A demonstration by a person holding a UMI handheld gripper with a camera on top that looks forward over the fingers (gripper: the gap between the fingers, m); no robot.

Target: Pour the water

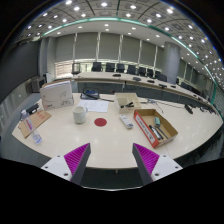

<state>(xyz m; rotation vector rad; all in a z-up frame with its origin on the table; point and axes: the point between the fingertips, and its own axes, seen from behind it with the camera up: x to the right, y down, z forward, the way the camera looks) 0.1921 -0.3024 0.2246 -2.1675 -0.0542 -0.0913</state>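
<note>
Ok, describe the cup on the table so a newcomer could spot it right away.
Start at the big pale table ahead of the open hand-held gripper. Near its middle lies a small red disc; the cup stands just left of it, well beyond the fingers. It is the only plain, pale, upright cylinder there, unlike the flat disc and the cardboard box to the right.

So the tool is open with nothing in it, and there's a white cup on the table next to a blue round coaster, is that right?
Not quite: the round coaster is red, not blue, as the gripper view shows. The rest holds: the tool is open with nothing between its fingers, and the white cup stands on the table beside the coaster.
</note>
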